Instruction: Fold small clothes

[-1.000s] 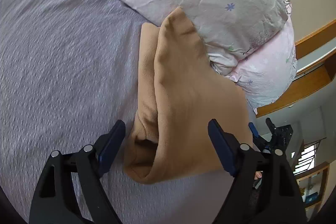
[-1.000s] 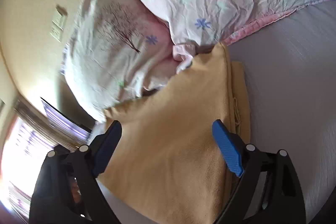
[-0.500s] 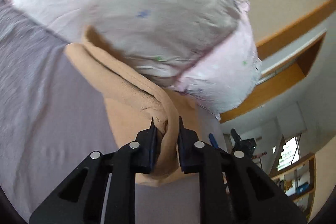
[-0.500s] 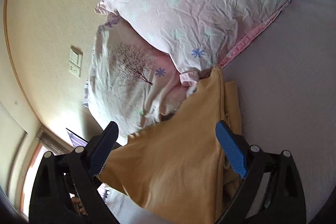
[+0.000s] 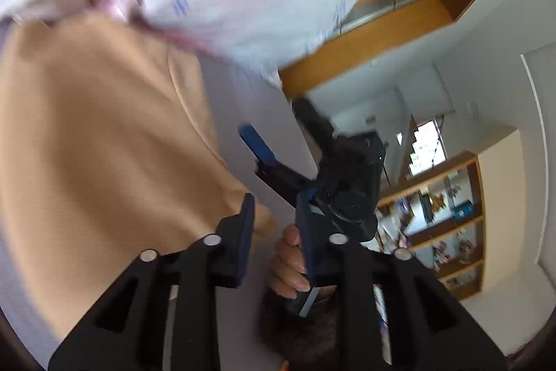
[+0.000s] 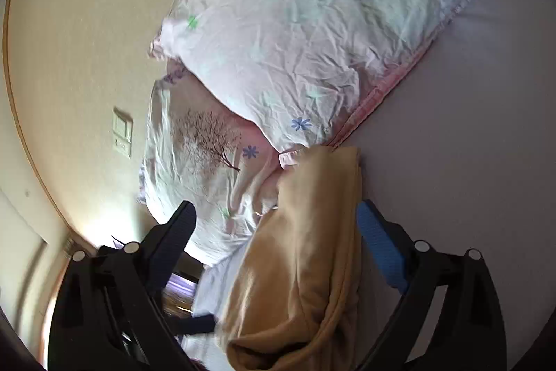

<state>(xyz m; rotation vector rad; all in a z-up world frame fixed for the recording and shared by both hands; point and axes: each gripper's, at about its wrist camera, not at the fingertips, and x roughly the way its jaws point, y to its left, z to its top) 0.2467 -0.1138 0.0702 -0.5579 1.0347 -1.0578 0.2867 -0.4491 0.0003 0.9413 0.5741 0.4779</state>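
The tan garment (image 6: 305,266) lies bunched on the bed (image 6: 469,145), its far end touching the floral pillow (image 6: 295,40). The right gripper (image 6: 274,246) hovers over it, jaws wide apart. The left gripper (image 5: 274,228) has jaws slightly parted, holding nothing. Judging by this, a fold is underway; next, pinch an edge beside the pillow.

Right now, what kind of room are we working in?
Most likely a bedroom: pillows piled against the wall, a grey bedsheet under the tan garment, and a bookshelf across the room.
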